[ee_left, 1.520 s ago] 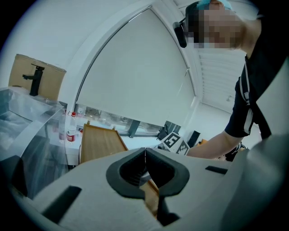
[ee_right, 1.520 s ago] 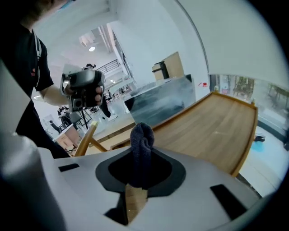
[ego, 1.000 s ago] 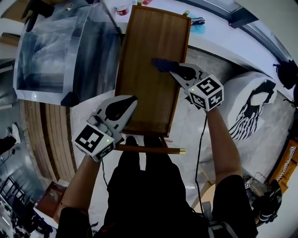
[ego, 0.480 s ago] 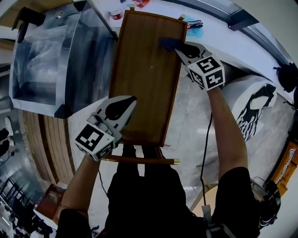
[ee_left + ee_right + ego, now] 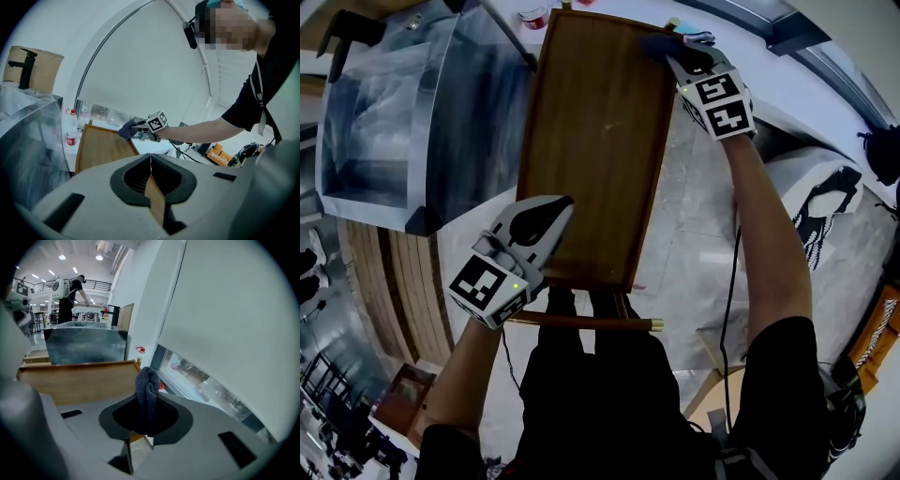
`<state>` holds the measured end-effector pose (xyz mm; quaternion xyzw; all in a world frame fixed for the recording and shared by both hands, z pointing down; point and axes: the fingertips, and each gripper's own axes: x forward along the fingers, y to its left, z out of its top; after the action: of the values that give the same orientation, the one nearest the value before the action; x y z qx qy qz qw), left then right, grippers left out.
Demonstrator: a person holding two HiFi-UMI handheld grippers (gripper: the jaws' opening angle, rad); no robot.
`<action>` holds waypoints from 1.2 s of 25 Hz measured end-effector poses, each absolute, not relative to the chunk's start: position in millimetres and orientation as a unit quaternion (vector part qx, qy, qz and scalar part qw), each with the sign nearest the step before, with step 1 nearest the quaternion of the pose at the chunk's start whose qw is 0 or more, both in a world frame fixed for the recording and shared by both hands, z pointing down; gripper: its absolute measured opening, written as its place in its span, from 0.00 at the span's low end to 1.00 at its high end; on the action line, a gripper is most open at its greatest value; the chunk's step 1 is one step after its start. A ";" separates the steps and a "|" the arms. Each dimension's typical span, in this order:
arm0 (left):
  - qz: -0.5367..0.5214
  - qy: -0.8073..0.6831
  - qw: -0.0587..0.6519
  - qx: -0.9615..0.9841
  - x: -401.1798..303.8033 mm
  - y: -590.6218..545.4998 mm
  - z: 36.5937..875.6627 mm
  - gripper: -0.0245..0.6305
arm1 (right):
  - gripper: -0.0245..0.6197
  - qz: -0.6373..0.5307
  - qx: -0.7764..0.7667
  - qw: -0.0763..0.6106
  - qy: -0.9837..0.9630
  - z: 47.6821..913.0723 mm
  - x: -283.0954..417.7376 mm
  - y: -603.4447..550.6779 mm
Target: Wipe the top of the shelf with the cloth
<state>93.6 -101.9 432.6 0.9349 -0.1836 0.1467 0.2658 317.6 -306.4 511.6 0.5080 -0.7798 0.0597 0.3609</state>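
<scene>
The brown wooden shelf top (image 5: 591,141) runs away from me in the head view. My right gripper (image 5: 673,47) is at its far right corner, shut on a dark blue cloth (image 5: 659,42) that rests on the wood. In the right gripper view the cloth (image 5: 147,394) stands pinched between the jaws, with the shelf top (image 5: 75,378) to the left. My left gripper (image 5: 551,208) hangs over the near left part of the shelf, jaws shut and holding nothing. The left gripper view shows the shelf (image 5: 101,147) and the far cloth (image 5: 127,129).
A clear glass tank (image 5: 403,103) stands to the left of the shelf. A red-labelled bottle (image 5: 71,133) stands at the shelf's far left corner. A wooden rod (image 5: 591,322) lies across below the near edge. White ledge (image 5: 825,103) runs along the right.
My right gripper has slid the cloth away from me along the right side of the shelf, from the middle to the far corner. The left gripper has stayed put.
</scene>
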 end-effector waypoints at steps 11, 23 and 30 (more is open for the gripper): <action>0.149 -0.177 0.273 0.934 83.6 -93.1 447.5 0.07 | 0.13 0.054 0.472 0.425 -0.770 563.1 297.0 -272.2; 0.149 -0.162 0.284 0.933 78.2 -79.8 435.2 0.07 | 0.13 0.099 0.444 0.432 -0.779 592.2 263.5 -205.5; 0.146 -0.151 0.279 0.937 72.1 -64.2 428.5 0.07 | 0.13 0.113 0.439 0.429 -0.781 595.5 244.3 -166.7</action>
<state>72.1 -64.2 428.5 0.9372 -0.1510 0.1458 0.2786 244.3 -166.7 595.5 0.4390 -0.7812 0.1132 0.4292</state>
